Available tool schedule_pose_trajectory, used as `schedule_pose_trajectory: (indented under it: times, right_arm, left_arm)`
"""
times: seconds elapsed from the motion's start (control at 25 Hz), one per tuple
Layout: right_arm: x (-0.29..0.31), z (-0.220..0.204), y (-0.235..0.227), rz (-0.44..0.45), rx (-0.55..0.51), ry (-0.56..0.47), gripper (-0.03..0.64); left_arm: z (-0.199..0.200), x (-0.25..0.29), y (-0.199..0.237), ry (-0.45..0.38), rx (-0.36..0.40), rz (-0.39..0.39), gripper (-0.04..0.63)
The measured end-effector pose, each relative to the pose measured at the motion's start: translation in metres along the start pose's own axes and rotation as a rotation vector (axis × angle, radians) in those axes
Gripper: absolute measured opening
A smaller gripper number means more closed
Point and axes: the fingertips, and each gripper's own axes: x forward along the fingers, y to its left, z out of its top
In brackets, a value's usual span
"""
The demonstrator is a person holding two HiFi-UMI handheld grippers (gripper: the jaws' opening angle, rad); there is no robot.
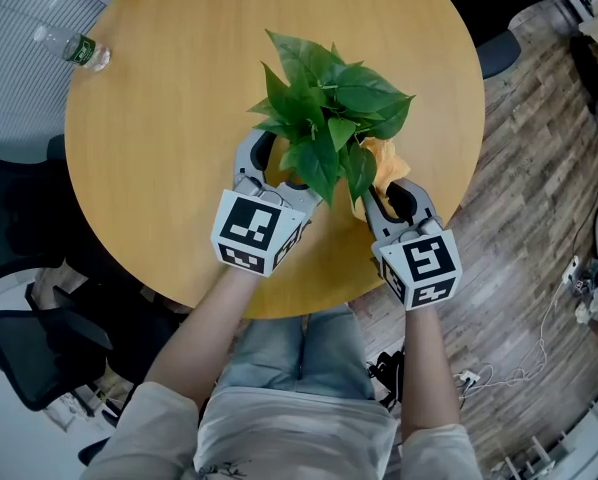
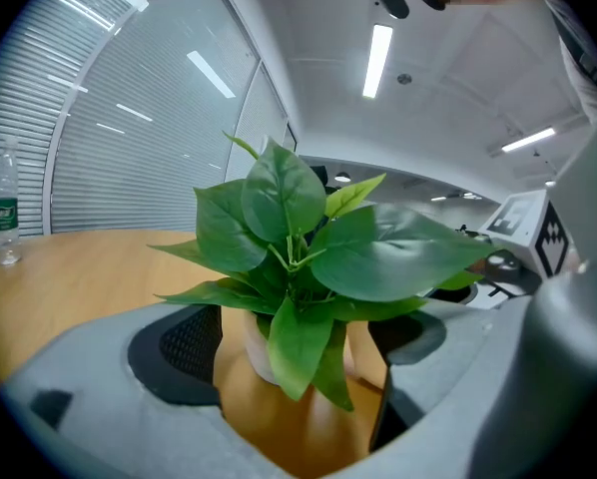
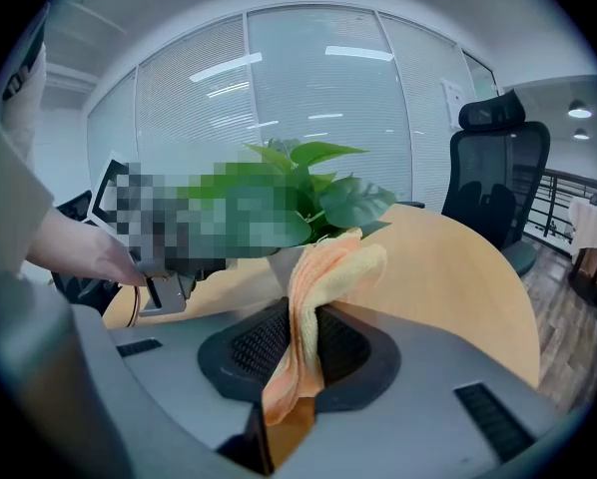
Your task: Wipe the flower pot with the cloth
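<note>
Flower pot (image 2: 258,345) pale, rounded; right gripper (image 3: 297,357) pinches fluffy orange cloth (image 3: 323,277)

Beige tee (image 1: 297,434), lt-blue jeans (image 1: 274,353)

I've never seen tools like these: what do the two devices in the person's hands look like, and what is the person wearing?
The left gripper and the right gripper each have a grey body, two jaws lined with black textured pads, and a white cube printed with black square markers. The person wears a pale short-sleeved shirt and light blue jeans.
</note>
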Motion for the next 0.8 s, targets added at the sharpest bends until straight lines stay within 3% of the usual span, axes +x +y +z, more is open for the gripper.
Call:
schedule_pose_trajectory:
  times: [0.32,0.64,0.8]
  right_arm:
    - [-0.037,0.012,0.017,0.017,-0.007,0.020,0.063]
    - [-0.077,0.041,0.040,0.028,-0.012,-0.008,0.063]
    - [-0.104,0.066,0.050,0.032,-0.009,-0.031,0.063]
  left_arm:
    - [0.005,-0.035,-0.016,0.065,0.085,-0.033,0.449]
    - [0.029,-0.090,-0.027,0.073,0.021,-0.034,0.445]
    - [0.050,-0.113,-0.045,0.068,-0.014,-0.057,0.407]
